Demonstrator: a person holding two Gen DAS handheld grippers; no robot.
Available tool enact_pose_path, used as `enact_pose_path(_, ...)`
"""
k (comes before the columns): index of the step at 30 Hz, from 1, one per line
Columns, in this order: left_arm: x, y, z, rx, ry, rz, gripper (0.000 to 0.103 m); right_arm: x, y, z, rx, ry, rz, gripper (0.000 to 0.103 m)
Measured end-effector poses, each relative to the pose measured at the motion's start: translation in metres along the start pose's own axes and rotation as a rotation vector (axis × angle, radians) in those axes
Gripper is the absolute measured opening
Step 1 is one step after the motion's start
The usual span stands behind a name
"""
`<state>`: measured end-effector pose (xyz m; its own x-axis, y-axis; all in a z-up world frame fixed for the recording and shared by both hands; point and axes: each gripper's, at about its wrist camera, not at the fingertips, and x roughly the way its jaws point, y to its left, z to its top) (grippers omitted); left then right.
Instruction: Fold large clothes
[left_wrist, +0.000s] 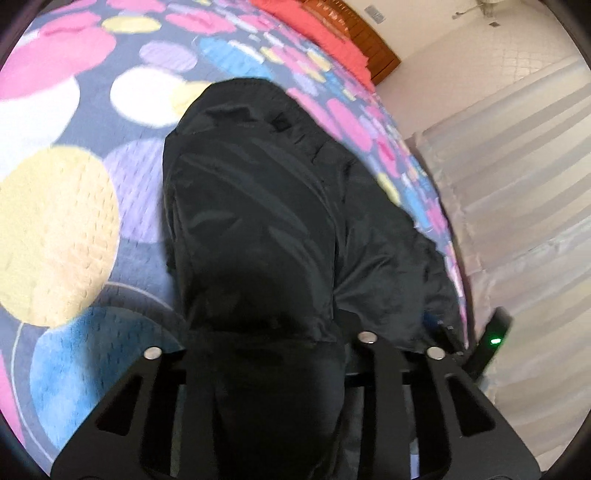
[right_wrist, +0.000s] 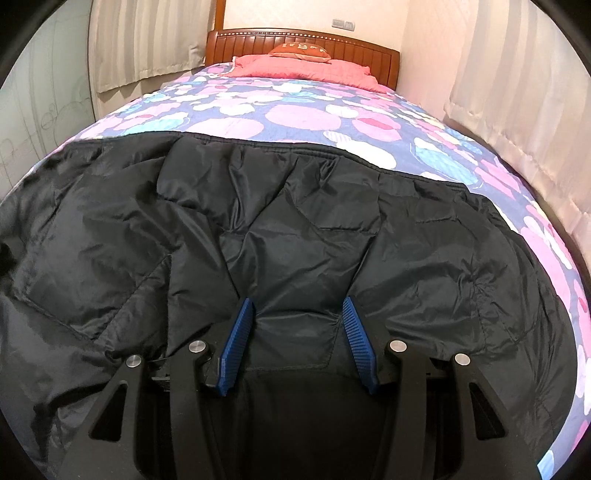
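— Quilted cotton covers one bed, printed with pink, white, yellow and blue circles on a grey-blue ground. How many garments lie on it?

— One: a black padded jacket, spread wide across the near end of the bed and reaching to its near edge. In the left wrist view the same jacket hangs bunched up in a tall fold above the quilt.

— And beyond it?

— One red blanket at the far end, one wooden headboard, and one reddish cushion with pale lettering on it, too small to read. Curtains hang on both sides.

— The right gripper?

— It points along the bed, low over the jacket. Its two blue ribbed fingers stand apart, pressed into the cloth with a puff of fabric between them, not pinched.

— The left gripper?

— It is raised above the quilt, looking down, with jacket fabric draped over its front. The fingers are buried in black cloth, so I cannot tell whether it grips.
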<state>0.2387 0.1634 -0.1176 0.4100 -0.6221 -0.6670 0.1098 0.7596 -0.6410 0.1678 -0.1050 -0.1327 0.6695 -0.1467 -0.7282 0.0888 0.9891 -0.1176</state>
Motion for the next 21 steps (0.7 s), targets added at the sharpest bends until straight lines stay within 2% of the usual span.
enact_pose_path(4,-0.021,-0.033,0.001,0.040,-0.036,-0.049,0.022,-0.001,0.001,0.000,0.005,0.001,0.003,0.051)
enact_pose_path(12,-0.041,-0.114,-0.002,0.138,-0.064,-0.020,0.021,-0.036,-0.022,-0.003,0.056,-0.031,0.046,0.053)
enact_pose_path(15,-0.038,-0.149,-0.003,0.190,-0.070,0.000,0.021,-0.056,-0.043,-0.009,0.067,-0.046,0.044,0.057)
enact_pose_path(18,-0.032,-0.191,-0.009,0.248,-0.067,0.025,0.021,-0.076,-0.076,-0.020,0.113,-0.068,0.030,0.058)
enact_pose_path(21,-0.023,-0.216,-0.018,0.281,-0.062,0.046,0.021,-0.091,-0.114,-0.031,0.161,-0.075,0.003,0.059)
